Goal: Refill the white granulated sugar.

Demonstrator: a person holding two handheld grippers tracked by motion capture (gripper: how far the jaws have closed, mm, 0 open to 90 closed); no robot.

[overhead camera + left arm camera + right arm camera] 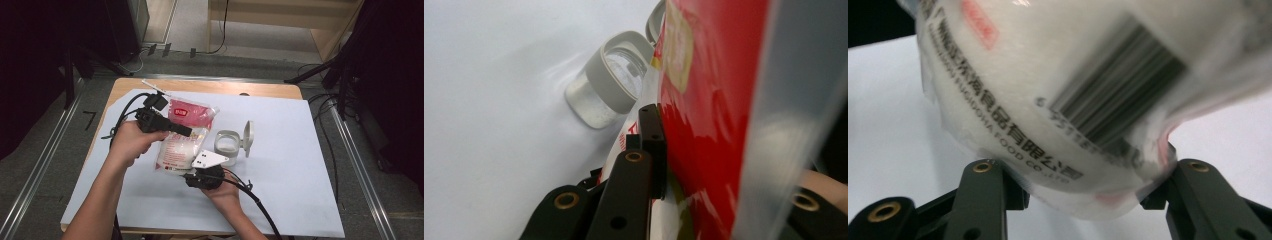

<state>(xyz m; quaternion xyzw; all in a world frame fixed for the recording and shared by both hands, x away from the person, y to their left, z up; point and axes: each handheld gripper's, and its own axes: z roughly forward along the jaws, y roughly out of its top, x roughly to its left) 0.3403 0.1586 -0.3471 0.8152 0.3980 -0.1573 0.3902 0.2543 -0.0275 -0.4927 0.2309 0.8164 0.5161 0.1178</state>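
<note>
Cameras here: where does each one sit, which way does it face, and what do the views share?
High view: above the person's side, facing forward and down on the table; both forearms, left gripper, right gripper.
Left gripper view: rides the left gripper, along jaws clamped on the red-topped bag; jar beyond.
Right gripper view: rides the right gripper, at the bag's barcoded bottom between its jaws.
Shared: the bag in all three; the jar in two.

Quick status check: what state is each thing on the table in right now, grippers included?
Bag: lifted off the table, tilted, filled with white grains, held at both ends.
Jar: upright on the table, lid flipped open, some white contents inside.
Left gripper: shut on the bag's upper part.
Right gripper: jaws around the bag's bottom end.
</note>
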